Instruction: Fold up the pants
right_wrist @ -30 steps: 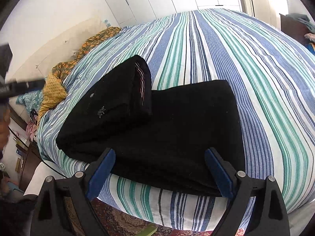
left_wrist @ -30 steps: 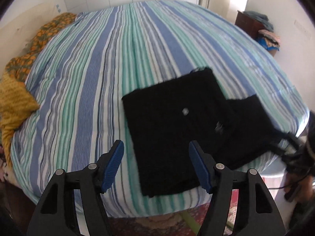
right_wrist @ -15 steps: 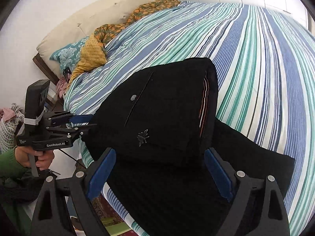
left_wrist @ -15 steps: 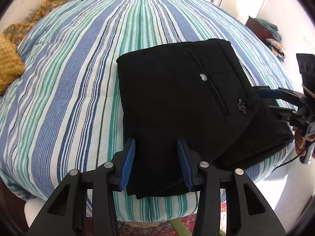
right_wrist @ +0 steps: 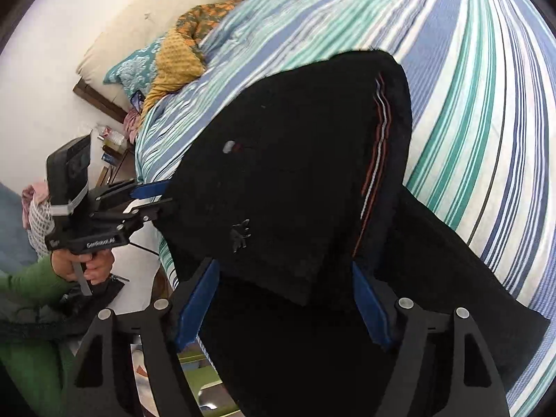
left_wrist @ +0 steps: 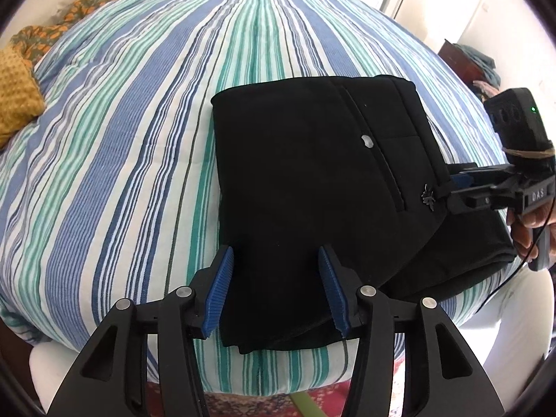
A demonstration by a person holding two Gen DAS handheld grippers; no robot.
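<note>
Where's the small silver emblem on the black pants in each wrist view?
Left wrist: emblem right of centre, on the pants just off the right tongs' tips.
Right wrist: emblem lower centre, above the near tongs.
Shared landmark: the white spot on the pants.

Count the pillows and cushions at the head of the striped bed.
3. A long cream pillow lies against the wall, a teal patterned pillow in front of it, and a mustard textured cushion beside that. The orange floral cloth may hide more.
</note>
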